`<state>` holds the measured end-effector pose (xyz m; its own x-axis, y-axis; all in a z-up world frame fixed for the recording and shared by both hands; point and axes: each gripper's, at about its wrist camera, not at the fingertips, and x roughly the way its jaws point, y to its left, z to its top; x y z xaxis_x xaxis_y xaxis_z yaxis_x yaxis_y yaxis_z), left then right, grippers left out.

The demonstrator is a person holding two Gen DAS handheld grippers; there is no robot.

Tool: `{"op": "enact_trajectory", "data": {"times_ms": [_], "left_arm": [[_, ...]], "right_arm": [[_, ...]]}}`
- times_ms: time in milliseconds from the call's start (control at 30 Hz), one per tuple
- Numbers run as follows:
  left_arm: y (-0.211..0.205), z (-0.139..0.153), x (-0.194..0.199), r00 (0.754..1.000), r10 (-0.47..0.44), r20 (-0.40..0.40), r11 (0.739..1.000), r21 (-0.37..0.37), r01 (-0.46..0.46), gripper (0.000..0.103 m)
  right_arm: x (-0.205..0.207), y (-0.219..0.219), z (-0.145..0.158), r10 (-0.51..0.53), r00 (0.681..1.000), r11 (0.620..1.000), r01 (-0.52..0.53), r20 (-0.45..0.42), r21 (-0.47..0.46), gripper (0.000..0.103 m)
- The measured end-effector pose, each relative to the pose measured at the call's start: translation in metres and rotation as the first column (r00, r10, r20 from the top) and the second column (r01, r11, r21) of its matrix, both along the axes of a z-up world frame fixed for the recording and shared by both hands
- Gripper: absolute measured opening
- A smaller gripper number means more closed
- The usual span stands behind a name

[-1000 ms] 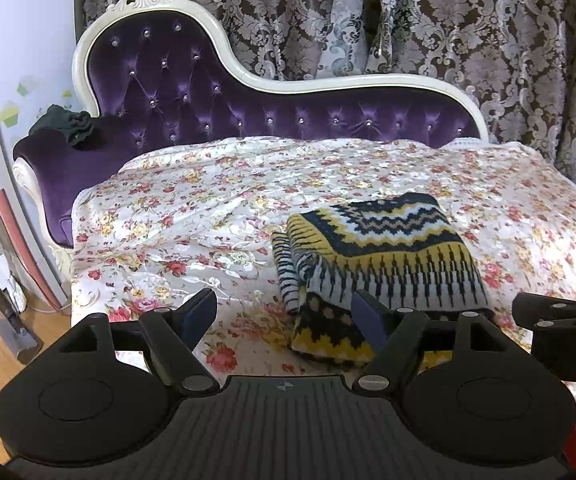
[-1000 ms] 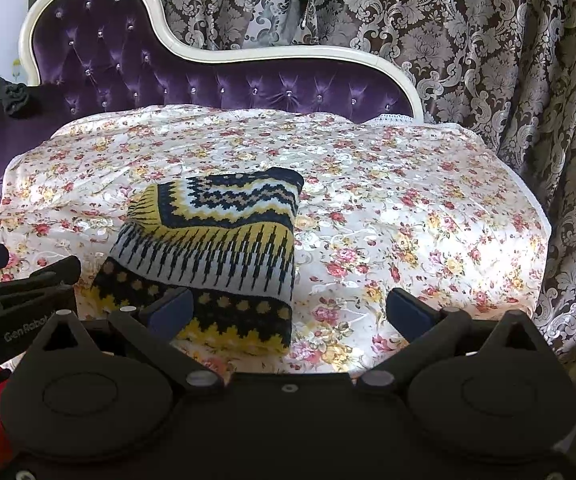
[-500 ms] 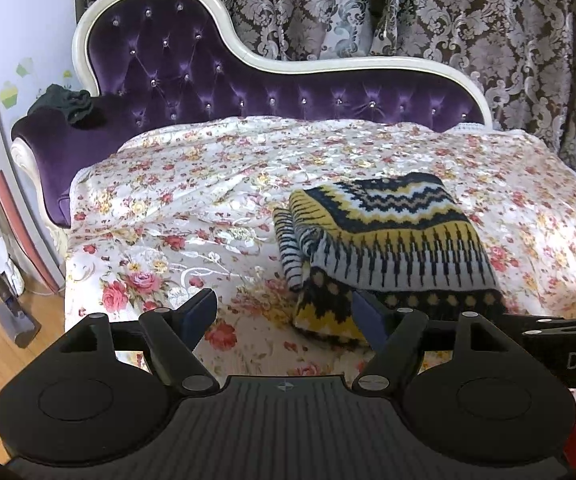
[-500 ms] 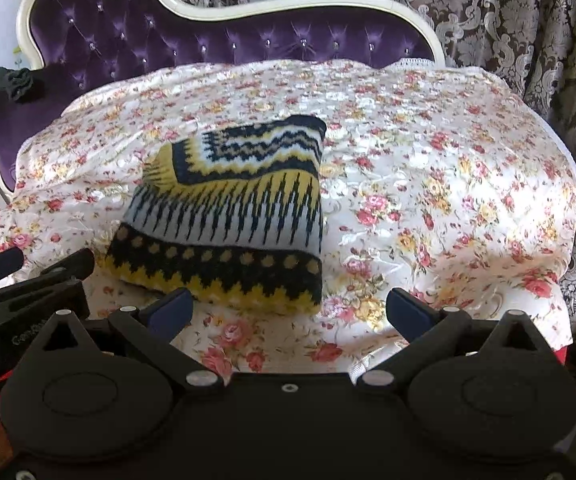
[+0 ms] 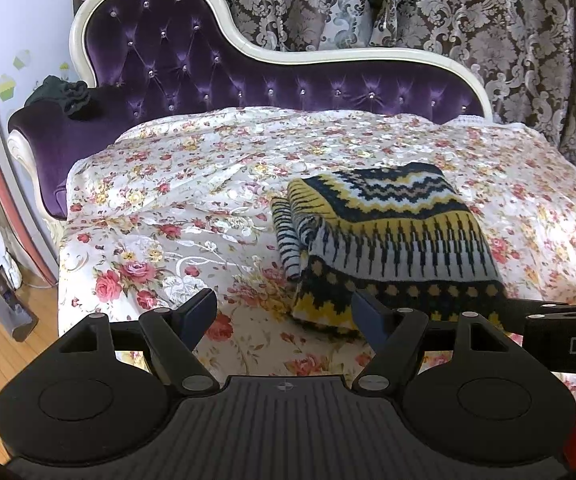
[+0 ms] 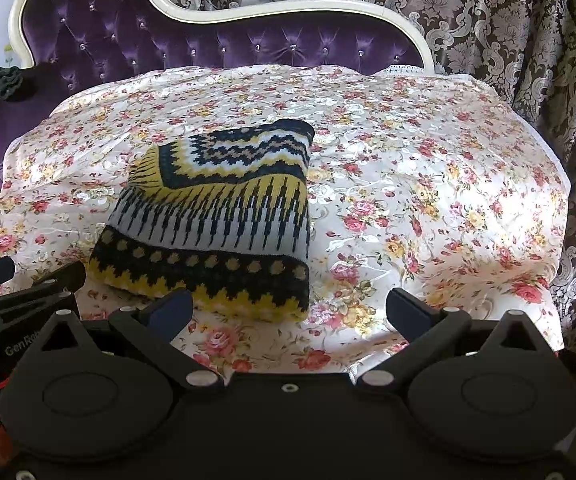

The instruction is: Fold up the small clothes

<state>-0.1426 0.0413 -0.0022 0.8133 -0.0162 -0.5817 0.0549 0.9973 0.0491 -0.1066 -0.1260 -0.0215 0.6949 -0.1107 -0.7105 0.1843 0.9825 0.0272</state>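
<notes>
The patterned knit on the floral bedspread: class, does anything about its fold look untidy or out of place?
Mostly neat. The folded knit sweater lies flat on the floral bedspread, but a striped part, perhaps a sleeve, sticks out along its left edge in the left wrist view. Both grippers hang open, clear of it.

**Two wrist fisheyes, near edge of daybed**

Both look forward and downward from just off the near edge of the floral-print satin cover [image 5: 192,208] [image 6: 428,160]. Left view sits further left. Shared: folded navy-yellow-white knit sweater [image 5: 392,236] [image 6: 224,216], purple tufted velvet backrest [image 5: 176,52] [image 6: 100,36].

Folded sweater [image 6: 224,216] on floral-covered chaise [image 6: 428,184]
</notes>
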Motion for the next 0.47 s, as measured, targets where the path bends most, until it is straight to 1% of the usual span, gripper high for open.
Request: {"op": "enact_trajectory", "data": {"times_ms": [467], "left_arm": [[-0.0021, 0.0, -0.0012, 1.0, -0.001, 0.004, 1.0, -0.002, 0.001, 0.073]], "right_arm": [[0.0009, -0.0015, -0.0031, -0.002, 1.0, 1.0, 0.002, -0.002, 0.01, 0.102]]}}
